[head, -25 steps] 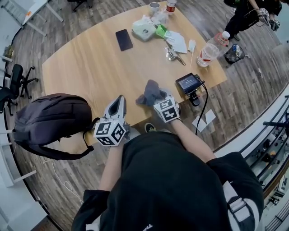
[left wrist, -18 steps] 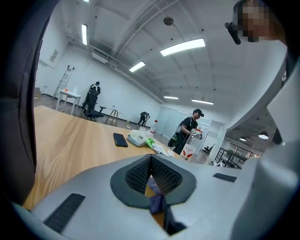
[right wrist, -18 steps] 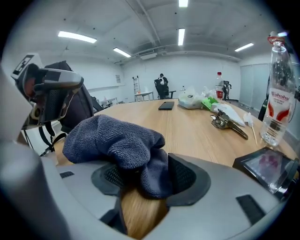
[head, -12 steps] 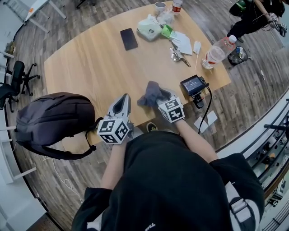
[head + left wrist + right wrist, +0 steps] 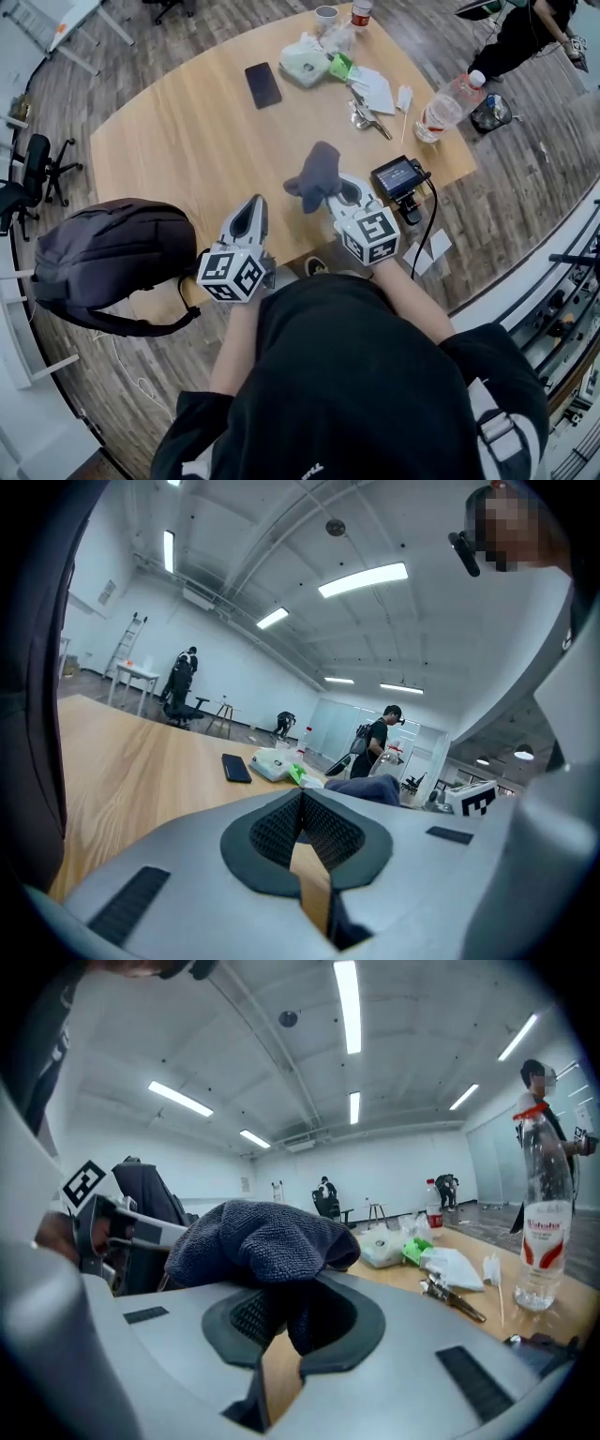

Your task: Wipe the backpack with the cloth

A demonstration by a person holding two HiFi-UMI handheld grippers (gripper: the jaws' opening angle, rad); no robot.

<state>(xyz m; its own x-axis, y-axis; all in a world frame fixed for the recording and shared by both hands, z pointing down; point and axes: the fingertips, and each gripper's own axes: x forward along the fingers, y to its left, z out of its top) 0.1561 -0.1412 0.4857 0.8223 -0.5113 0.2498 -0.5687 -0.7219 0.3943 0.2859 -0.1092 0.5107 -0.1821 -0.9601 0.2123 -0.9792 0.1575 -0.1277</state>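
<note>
A dark backpack (image 5: 112, 248) lies on its side at the table's left corner, hanging partly over the edge. The dark blue-grey cloth (image 5: 314, 175) is bunched up and held above the wooden table (image 5: 187, 141). My right gripper (image 5: 331, 193) is shut on it, its jaws having just closed with the cloth between them. In the right gripper view the cloth (image 5: 258, 1241) droops over the right gripper (image 5: 289, 1321). Between the backpack and the cloth, my left gripper (image 5: 251, 208) is shut and empty, its jaws meeting in the left gripper view (image 5: 302, 805).
A small screen device (image 5: 394, 175) with a cable sits just right of the cloth. Farther back lie a black phone (image 5: 262, 84), a water bottle (image 5: 441, 105), metal tools (image 5: 361, 114), white packets (image 5: 305, 64) and a cup (image 5: 322, 14). An office chair (image 5: 28, 173) stands left.
My right gripper has risen and carried the cloth up off the table. The left gripper and the backpack have stayed where they were.
</note>
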